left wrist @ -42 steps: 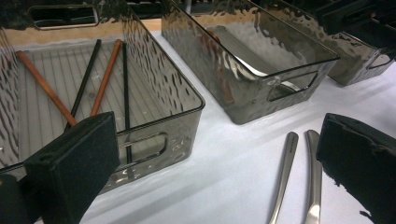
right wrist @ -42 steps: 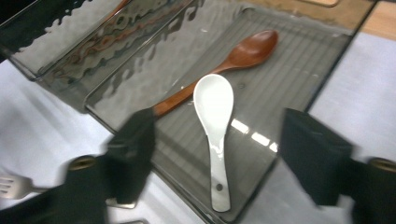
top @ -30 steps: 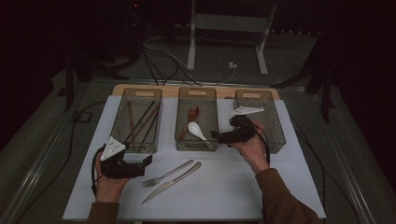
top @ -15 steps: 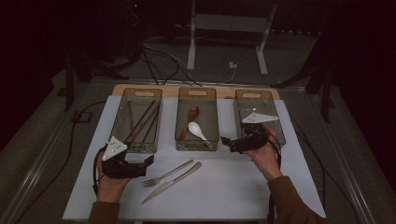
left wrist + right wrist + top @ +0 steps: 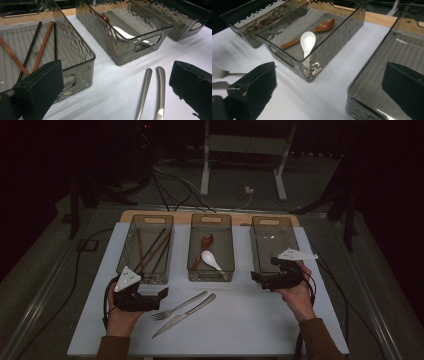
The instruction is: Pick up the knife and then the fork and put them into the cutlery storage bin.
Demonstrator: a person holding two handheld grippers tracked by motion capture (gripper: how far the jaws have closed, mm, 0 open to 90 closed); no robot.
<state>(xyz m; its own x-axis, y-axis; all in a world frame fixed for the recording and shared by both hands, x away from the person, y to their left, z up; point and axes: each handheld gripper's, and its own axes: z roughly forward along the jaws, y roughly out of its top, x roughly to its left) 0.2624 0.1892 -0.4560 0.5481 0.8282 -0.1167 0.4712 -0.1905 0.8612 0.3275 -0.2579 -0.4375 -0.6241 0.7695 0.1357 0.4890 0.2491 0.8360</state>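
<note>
both grippers sit with jaws spread and empty, the left gripper (image 5: 162,295) just beside the fork (image 5: 177,305) and knife (image 5: 184,315) on the table (image 5: 250,325), the right gripper (image 5: 256,277) near the right-hand bin (image 5: 260,227).

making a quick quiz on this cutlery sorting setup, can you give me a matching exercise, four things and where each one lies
Things:
1. chopsticks
2. white spoon
3. fork
4. right tongs

Places:
A. on the white table, beside the knife
B. in the middle bin
C. in the left bin
D. at the near end of the right bin

Pairs: 1-C, 2-B, 3-A, 4-D
</note>
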